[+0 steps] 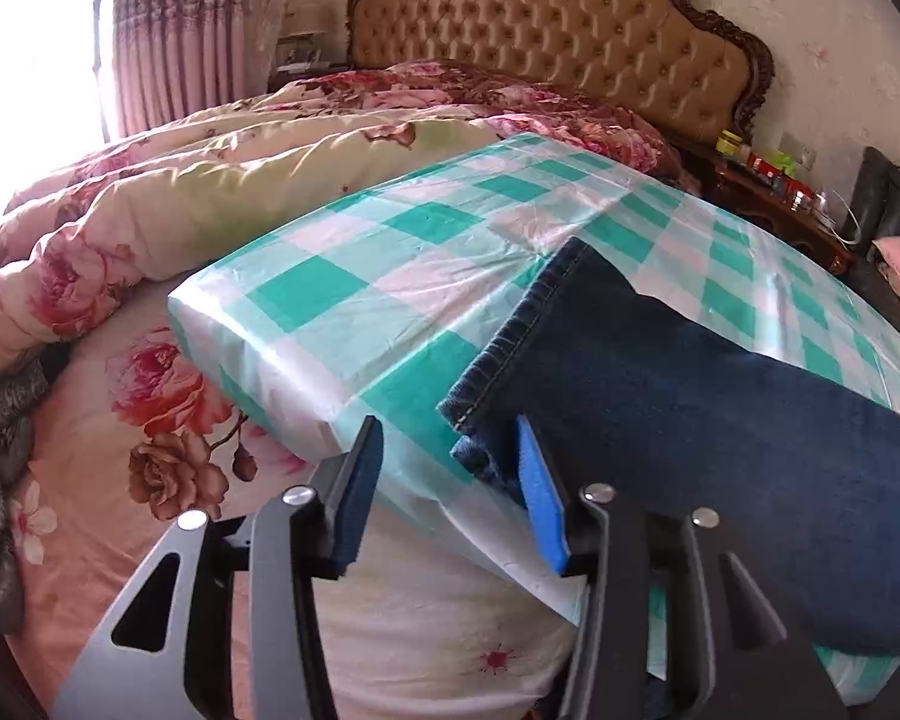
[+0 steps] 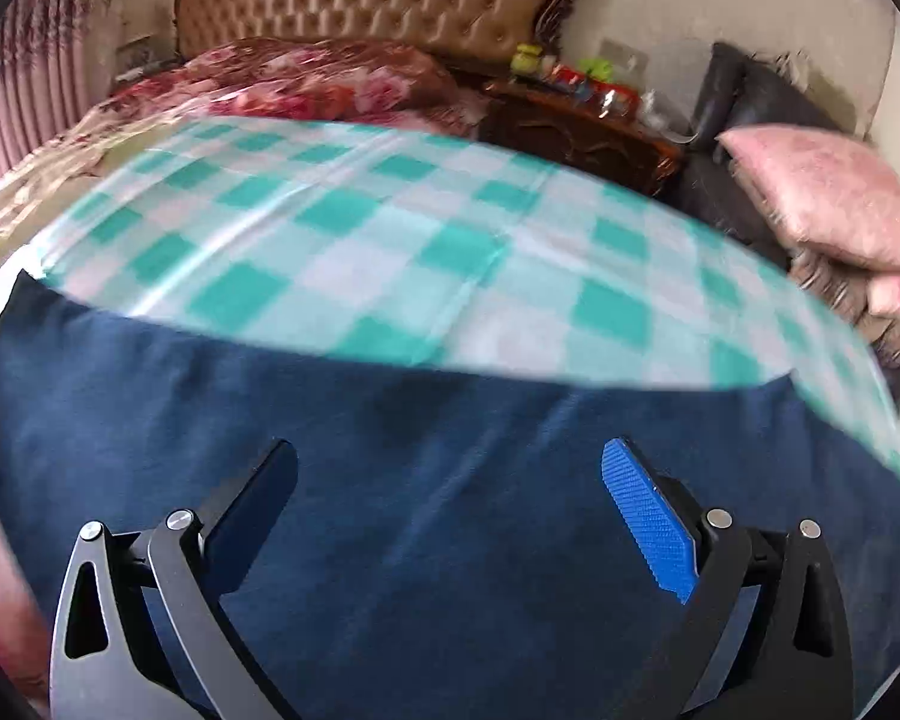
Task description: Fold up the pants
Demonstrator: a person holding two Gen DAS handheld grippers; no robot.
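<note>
On the green-checked board (image 1: 354, 300) lie the dark jeans (image 1: 690, 372), both my claws wide and holding nothing, so I judge my left gripper (image 1: 450, 450) should pinch both hem layers (image 1: 480, 396) squarely while my right gripper (image 2: 450, 468) pins the cloth.

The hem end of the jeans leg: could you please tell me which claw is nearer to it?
Left. The left claw is open right at the hem, one finger beside the cuff. The right claw hovers open over the jeans' broad middle, no hem in view.
</note>
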